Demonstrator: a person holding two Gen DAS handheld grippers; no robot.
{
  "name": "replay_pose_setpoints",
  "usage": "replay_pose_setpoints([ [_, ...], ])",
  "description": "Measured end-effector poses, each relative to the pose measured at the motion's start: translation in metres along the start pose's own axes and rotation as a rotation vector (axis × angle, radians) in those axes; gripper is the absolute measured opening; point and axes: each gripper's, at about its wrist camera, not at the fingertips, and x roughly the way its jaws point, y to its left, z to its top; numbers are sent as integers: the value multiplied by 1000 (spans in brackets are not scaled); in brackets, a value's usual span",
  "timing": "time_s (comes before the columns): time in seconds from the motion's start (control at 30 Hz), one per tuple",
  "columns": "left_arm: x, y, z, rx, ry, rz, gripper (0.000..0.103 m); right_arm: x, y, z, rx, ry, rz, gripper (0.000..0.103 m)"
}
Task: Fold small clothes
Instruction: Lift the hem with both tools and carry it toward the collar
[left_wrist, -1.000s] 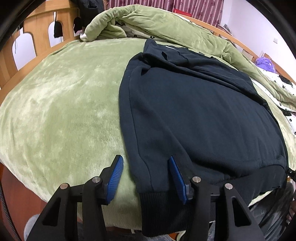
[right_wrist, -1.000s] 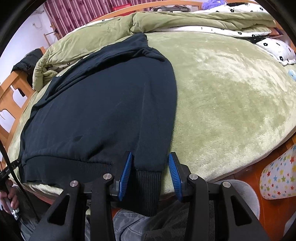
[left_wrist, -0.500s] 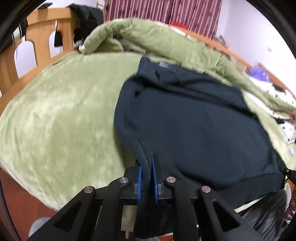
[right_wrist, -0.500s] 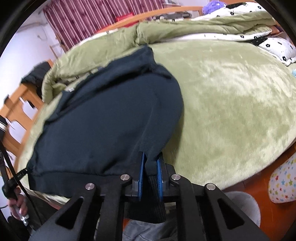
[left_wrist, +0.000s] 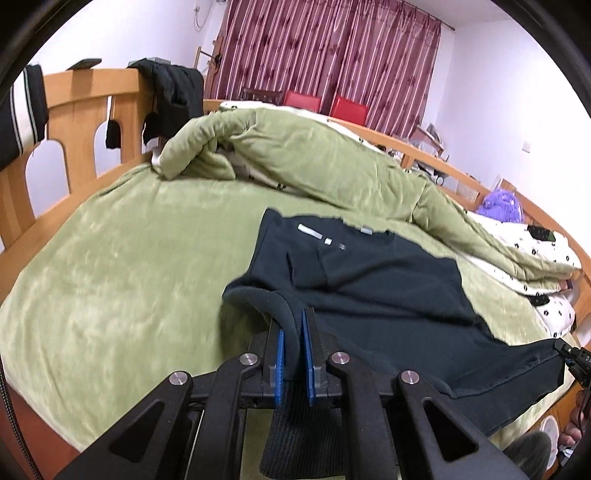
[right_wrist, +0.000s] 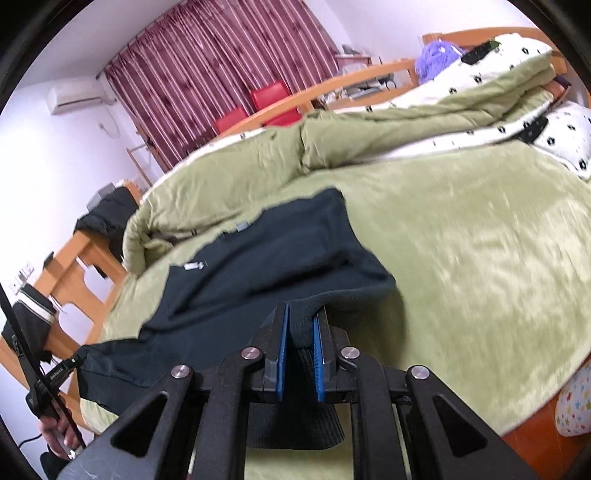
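One dark sweatshirt, lying lengthwise away from the cameras, has its hem corners clamped by the left gripper and right gripper.

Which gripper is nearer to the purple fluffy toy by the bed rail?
Right. The right gripper holds the sweatshirt corner on the purple toy side of the bed; the left gripper clamps the opposite corner, farther away.

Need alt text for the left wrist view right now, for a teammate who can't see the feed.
The left gripper is shut on the ribbed hem corner of a dark navy sweatshirt, lifting it off a green plush blanket. Beyond lie a rumpled green quilt, a wooden bed frame and maroon curtains.
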Motion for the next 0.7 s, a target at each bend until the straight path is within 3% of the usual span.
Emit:
replay_pose_setpoints([
  [0.27,37,-17,46,2,-31,-3,9,24,14,52,10,-55,9,12],
  [0.7,143,-34,99,41,-42,36,9,135,13,129,27,-55,10,12],
])
